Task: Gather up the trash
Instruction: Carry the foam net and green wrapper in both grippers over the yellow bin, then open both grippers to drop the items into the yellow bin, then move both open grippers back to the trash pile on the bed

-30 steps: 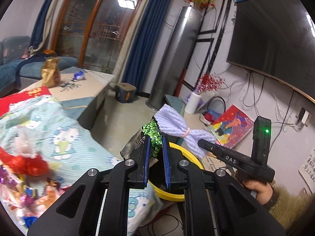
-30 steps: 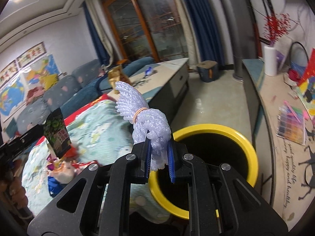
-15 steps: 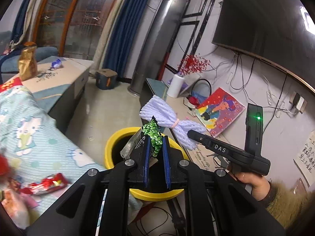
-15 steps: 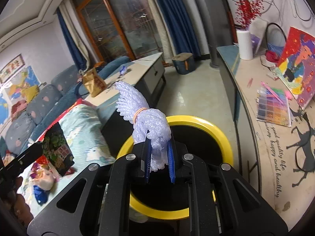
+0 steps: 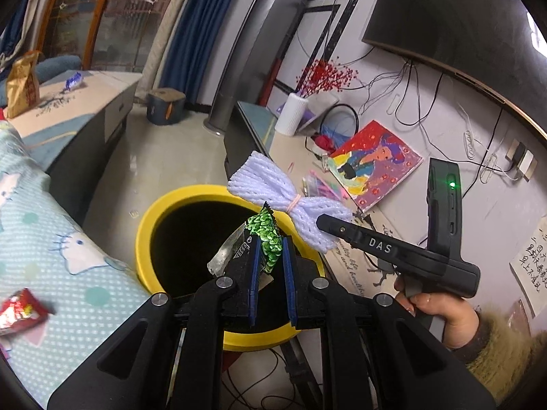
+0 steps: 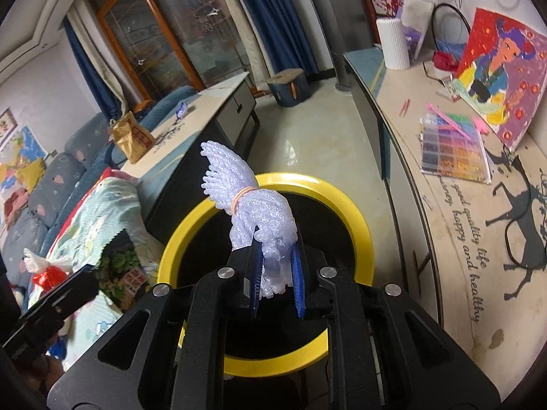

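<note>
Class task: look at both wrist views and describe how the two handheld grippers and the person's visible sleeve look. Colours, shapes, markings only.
Both the left gripper and the right gripper are matte black, with silver screws and blue finger pads. Seen from the side, the right one is pistol-shaped, lettered "DAS" in white, with an upright block showing a green light. The sleeve is fuzzy and tan-olive.

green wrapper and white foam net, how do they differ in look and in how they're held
The green wrapper is flat, printed foil; the white foam net is puffy mesh cinched by a rubber band. The wrapper sits in the left gripper, the net in the right gripper, whose jaws have just been opening around it. Both hang over the yellow-rimmed bin.
</note>
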Demonstrator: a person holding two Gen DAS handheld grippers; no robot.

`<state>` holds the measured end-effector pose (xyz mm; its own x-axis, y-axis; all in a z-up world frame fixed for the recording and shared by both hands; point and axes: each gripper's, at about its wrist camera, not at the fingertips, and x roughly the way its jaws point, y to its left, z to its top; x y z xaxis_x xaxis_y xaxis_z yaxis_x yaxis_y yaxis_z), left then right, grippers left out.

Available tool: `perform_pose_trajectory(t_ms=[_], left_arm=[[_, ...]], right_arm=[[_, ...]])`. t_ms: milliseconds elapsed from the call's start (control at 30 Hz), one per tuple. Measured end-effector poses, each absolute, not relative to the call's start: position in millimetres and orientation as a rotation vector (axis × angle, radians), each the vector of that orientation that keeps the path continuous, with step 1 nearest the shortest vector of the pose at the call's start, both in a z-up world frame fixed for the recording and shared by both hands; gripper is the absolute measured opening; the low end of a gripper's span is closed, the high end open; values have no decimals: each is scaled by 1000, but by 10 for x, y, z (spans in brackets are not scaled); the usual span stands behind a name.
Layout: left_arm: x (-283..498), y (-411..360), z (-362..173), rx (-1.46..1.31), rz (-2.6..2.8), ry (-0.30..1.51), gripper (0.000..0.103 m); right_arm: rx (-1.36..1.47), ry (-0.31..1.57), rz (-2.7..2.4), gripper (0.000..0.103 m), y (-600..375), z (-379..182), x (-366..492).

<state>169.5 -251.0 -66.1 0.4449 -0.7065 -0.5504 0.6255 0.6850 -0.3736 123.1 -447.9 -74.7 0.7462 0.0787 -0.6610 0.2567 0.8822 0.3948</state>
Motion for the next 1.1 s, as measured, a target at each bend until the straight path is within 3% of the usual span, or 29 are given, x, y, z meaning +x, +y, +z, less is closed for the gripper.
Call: perform_pose_trajectory(t_ms=[67,100,167,233,333,633,1100], left_arm=[[1783,-2534,-736,-150,-828,770,14],[1830,-2533,-782,-166,-823,788,19],[1873,-2539,-826,-166,-805,802,39],[1866,-2507,-822,-157,-783,780,69],[1827,-2404,-761,-180,-769,747,91],[1637,-1982,-471,-170,-627,656,96],[1411,-1126,-210,-198,-409,559,96]], right_arm=[[509,754,-88,30,-4491,-810,1249],[515,759,-91,33,-4494,-833,1244],[523,764,-96,41,-4503,-866,1234],[533,766,-105,45,-4519,-885,1226],[533,759,-117,49,-4523,-880,1212],[503,698,-29,63,-4285,-698,1186],[365,652,183,67,-3546,-401,1124]])
